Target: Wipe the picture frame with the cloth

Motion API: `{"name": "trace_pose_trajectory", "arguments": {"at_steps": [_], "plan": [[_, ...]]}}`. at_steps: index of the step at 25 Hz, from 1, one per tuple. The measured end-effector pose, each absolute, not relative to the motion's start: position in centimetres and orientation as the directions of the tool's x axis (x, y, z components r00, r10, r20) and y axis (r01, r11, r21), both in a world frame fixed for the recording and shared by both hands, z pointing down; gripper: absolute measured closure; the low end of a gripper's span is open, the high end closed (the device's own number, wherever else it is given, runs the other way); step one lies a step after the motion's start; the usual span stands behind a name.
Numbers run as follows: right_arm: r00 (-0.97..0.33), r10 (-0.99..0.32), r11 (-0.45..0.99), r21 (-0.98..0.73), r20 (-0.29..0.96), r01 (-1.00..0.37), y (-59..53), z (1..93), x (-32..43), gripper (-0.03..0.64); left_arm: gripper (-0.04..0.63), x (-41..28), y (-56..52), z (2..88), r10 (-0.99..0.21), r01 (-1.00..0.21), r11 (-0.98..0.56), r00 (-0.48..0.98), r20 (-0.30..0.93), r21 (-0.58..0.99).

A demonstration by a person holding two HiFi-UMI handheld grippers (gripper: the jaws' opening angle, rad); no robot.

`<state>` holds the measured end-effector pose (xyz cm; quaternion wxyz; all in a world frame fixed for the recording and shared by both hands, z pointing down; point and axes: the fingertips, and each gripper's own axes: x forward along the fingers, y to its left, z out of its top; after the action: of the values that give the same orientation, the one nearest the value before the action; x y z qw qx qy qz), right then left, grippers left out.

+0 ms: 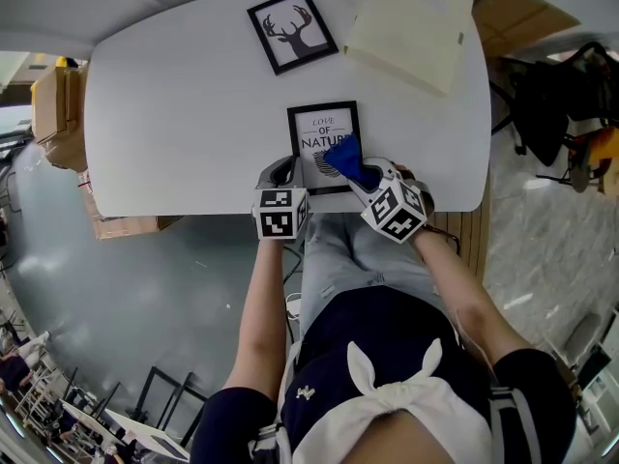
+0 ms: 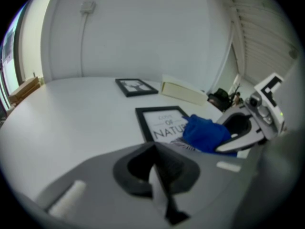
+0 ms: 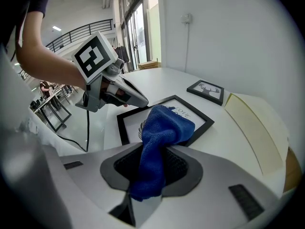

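R gripper (image 1: 372, 179) is clamped tight on the blue cloth (image 3: 164, 128). The fabric is bunched between the jaws and a loose wad spills fwd, so the soft end meets the glass, not hard plastic. The wad sits on the lower right of the picture frame (image 1: 324, 124), over the print.

L gripper (image 1: 284, 170) has its jaws pressed together w/ nothing in them. Its tip is at the frame's near-left edge, prob. pinning it so it won't skate on the slick white table (image 1: 174, 114). Can't confirm contact.

The frame lies flat near the table's front edge, close to the person: thin black border, white print w/ lettering, smooth face. The cloth looks like nubby microfibre, thick and floppy.

Further back are a 2nd black frame w/ a deer print (image 1: 292, 30) and a flat cream board (image 1: 411, 22), both well apart from the work.
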<state>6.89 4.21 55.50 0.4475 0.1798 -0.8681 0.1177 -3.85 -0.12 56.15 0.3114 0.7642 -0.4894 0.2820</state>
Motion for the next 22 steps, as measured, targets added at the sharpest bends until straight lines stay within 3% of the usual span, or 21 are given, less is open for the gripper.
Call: {"name": "trace_pose_trajectory", "arguments": {"at_steps": [22], "plan": [[-0.537, -0.175, 0.907, -0.077, 0.825, -0.413, 4.5, 56.2, 4.9, 0.512, 0.592, -3.8, -0.1, 56.1, -0.594, -0.926, -0.327, 0.357, 0.721, 0.189]]}}
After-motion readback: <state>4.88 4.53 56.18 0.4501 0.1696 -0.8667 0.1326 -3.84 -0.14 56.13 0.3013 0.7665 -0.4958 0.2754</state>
